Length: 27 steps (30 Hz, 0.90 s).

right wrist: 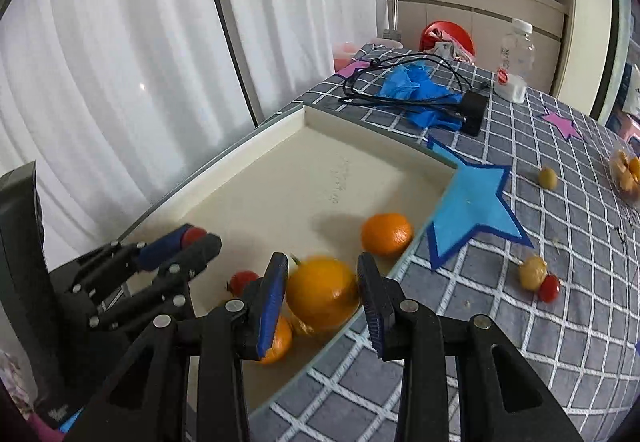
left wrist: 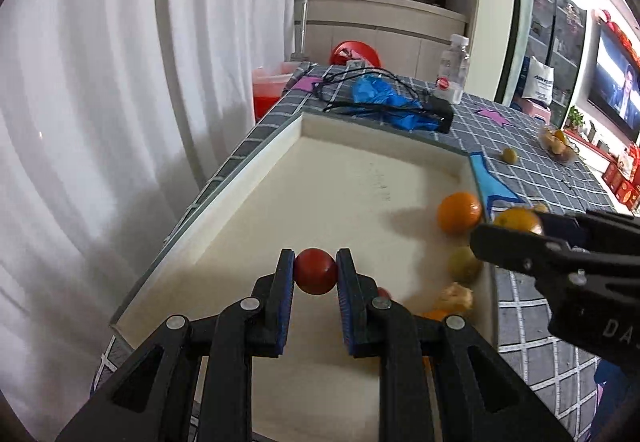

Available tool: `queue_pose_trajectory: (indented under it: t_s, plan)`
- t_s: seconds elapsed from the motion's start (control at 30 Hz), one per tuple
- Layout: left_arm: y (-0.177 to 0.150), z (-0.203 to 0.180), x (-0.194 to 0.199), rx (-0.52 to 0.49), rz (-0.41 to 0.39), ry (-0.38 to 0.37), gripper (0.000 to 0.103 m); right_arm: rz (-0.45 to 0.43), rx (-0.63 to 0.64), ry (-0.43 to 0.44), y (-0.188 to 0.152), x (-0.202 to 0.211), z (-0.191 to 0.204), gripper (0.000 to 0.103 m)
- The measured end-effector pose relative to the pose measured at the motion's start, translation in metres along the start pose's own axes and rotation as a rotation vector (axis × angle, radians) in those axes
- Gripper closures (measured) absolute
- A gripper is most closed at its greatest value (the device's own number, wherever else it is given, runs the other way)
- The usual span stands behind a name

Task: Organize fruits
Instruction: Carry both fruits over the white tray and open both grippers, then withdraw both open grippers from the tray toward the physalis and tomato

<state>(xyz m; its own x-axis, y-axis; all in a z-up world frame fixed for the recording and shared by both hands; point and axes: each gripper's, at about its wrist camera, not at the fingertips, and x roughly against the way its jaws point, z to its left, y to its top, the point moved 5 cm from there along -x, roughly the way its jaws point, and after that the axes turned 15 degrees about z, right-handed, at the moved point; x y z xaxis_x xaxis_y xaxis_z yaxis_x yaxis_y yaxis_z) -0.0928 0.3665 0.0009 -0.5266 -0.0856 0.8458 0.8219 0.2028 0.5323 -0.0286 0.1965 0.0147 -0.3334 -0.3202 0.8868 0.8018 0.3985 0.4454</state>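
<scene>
Red and round, a small tomato (left wrist: 315, 271) sits squeezed between the blue pads of the left tool (left wrist: 315, 274). That tool hangs over the cream tray (left wrist: 248, 198), near its left wall. In the right view the same tool (right wrist: 198, 236) shows at the left, over the tray, with the tomato (right wrist: 193, 235) peeking out at its tip.

The right tool (right wrist: 322, 292) grips a big orange (right wrist: 322, 294). Both pads press on its sides. It hangs over the right edge of the tray. In the left view this tool (left wrist: 516, 230) comes in from the right, and the orange (left wrist: 518, 220) shows just behind its black finger.

More fruit lies in the tray along its right wall. A second orange (left wrist: 459, 213) rests there, close to the wall. Nearer lie a small yellow-green fruit (left wrist: 464, 264) and a peeled piece (left wrist: 454, 298). Another small red tomato (right wrist: 242, 280) lies in the tray too.

The tray sits on a bench with a grey checked cloth (right wrist: 560, 242). A blue star (right wrist: 476, 210) lies on the cloth, touching the tray's right corner. On the cloth, away from the tray, are a yellow fruit (right wrist: 533, 272) with a red tomato (right wrist: 549, 288) touching it, and one more small yellow fruit (right wrist: 547, 178) farther back. Past the tray lie a blue bag (right wrist: 416, 90), black cables (right wrist: 384, 82) and a clear bottle (right wrist: 516, 58).
</scene>
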Motion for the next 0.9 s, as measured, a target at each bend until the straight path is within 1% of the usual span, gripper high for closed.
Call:
queue_pose_trajectory:
  t_s: [0.13,0.17,0.2,0.23,0.27,0.3,0.33,0.37,0.47,0.57,0.63,0.7,0.77,0.83,0.9]
  plan:
    - [-0.001,0.004,-0.005,0.010,0.013,0.008,0.079,0.001,0.018,-0.013,0.004,-0.001,0.002,0.065]
    - [-0.002,0.003,-0.006,0.008,0.016,0.014,0.078,0.011,0.023,-0.008,0.004,-0.002,0.003,0.058]
    - [-0.002,0.003,-0.007,0.006,0.017,0.014,0.069,0.017,0.024,-0.004,0.004,-0.002,0.004,0.034]
    - [-0.003,0.002,-0.006,0.004,0.019,0.016,0.061,0.014,0.021,-0.004,0.003,-0.001,0.003,0.020]
    - [-0.004,0.001,-0.005,0.003,0.015,0.023,0.040,0.001,0.015,-0.009,0.003,0.002,0.000,0.003]
    - [-0.004,0.001,-0.004,0.001,0.007,0.029,0.027,-0.023,0.004,-0.022,0.002,0.006,-0.003,0.001]
    - [-0.005,0.000,-0.002,-0.002,-0.007,0.036,0.023,-0.039,-0.004,-0.034,0.001,0.010,-0.006,0.001]
    - [-0.006,-0.002,0.001,-0.009,-0.021,0.043,0.022,-0.040,-0.009,-0.038,-0.001,0.013,-0.009,0.001]
    - [-0.006,-0.009,0.004,-0.032,-0.017,0.046,0.022,-0.031,-0.043,-0.042,-0.008,0.019,-0.026,0.001]
    - [-0.006,-0.019,0.010,-0.045,-0.019,0.035,0.020,-0.006,-0.089,-0.051,-0.024,0.022,-0.052,0.001]
    - [-0.006,-0.026,0.014,-0.058,-0.023,0.032,0.019,0.010,-0.124,-0.076,-0.037,0.023,-0.074,0.001]
    - [-0.006,-0.036,0.018,-0.078,-0.024,0.027,0.018,0.038,-0.175,-0.117,-0.055,0.021,-0.103,0.001]
    - [-0.005,-0.050,0.023,-0.106,-0.022,0.008,0.018,0.059,-0.229,-0.138,-0.071,0.023,-0.130,0.001]
    - [-0.006,-0.065,0.027,-0.135,-0.015,-0.020,0.018,0.080,-0.307,-0.160,-0.092,0.025,-0.163,0.001]
    - [-0.007,-0.088,0.031,-0.181,0.001,-0.070,0.018,0.085,-0.376,-0.189,-0.111,0.031,-0.194,0.001]
